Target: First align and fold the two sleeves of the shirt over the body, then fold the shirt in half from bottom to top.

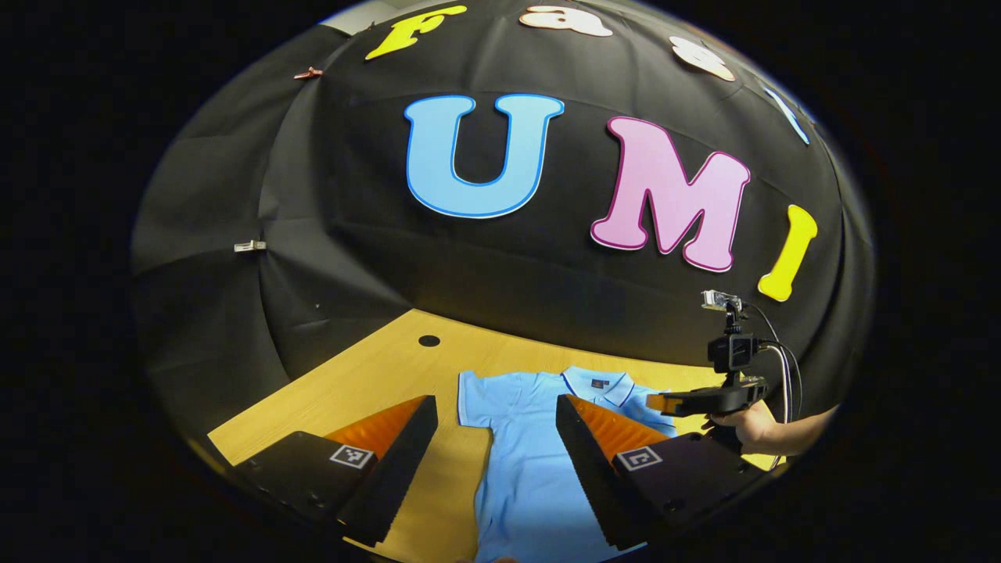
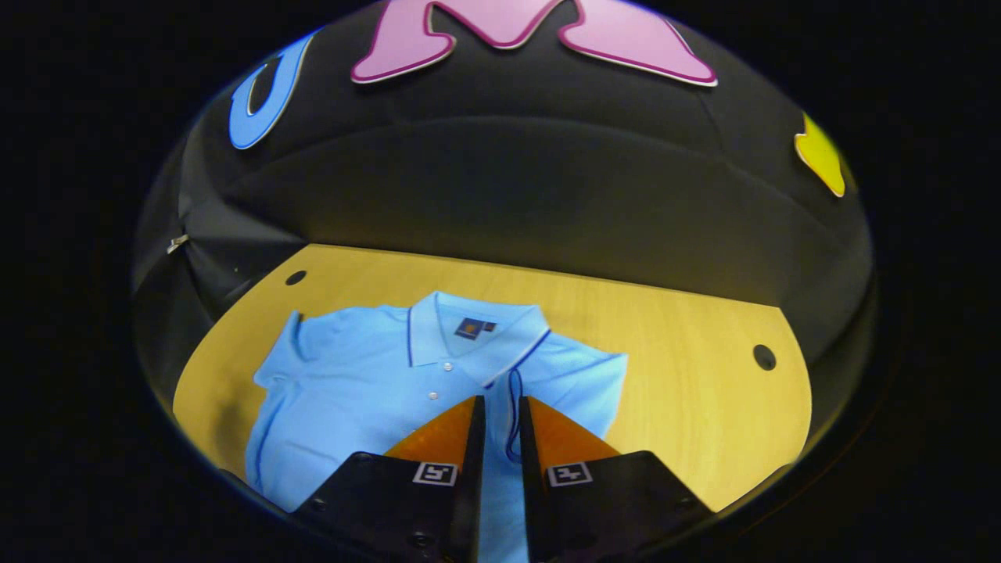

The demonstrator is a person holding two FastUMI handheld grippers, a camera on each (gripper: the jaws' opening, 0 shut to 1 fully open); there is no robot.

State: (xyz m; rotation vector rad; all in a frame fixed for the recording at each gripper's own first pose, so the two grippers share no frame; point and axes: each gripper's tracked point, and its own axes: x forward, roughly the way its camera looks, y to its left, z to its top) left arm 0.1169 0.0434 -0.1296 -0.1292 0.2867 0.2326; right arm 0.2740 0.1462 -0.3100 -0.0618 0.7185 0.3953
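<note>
- Shirt [image 2: 375,375] lies flat on the table [image 2: 688,352], collar [image 2: 469,332] toward the booth wall, front side up with buttons showing.
- Right gripper [image 2: 500,414]: fingers drawn close together over the shirt's chest, a trimmed sleeve edge [image 2: 512,414] running up through the narrow gap between them. They look to be pinching that edge, though real contact on both sides is hard to confirm.
- In the left gripper view that same tool [image 1: 665,403] sits over the shirt's shoulder, a hand [image 1: 751,426] behind it.
- Left gripper [image 1: 496,422]: fingers spread wide, nothing between them, hovering over the shirt's lower body, apart from the cloth.
- Progress, my judgement: early. One sleeve appears drawn in over the body; the other sleeve [image 2: 281,344] looks bunched at the shirt's far edge, fold state unclear.
- Left to do: finish both sleeves, then the bottom-to-top fold; the hem is untouched.
- Containers: none seen; the table carries the shirt.
</note>
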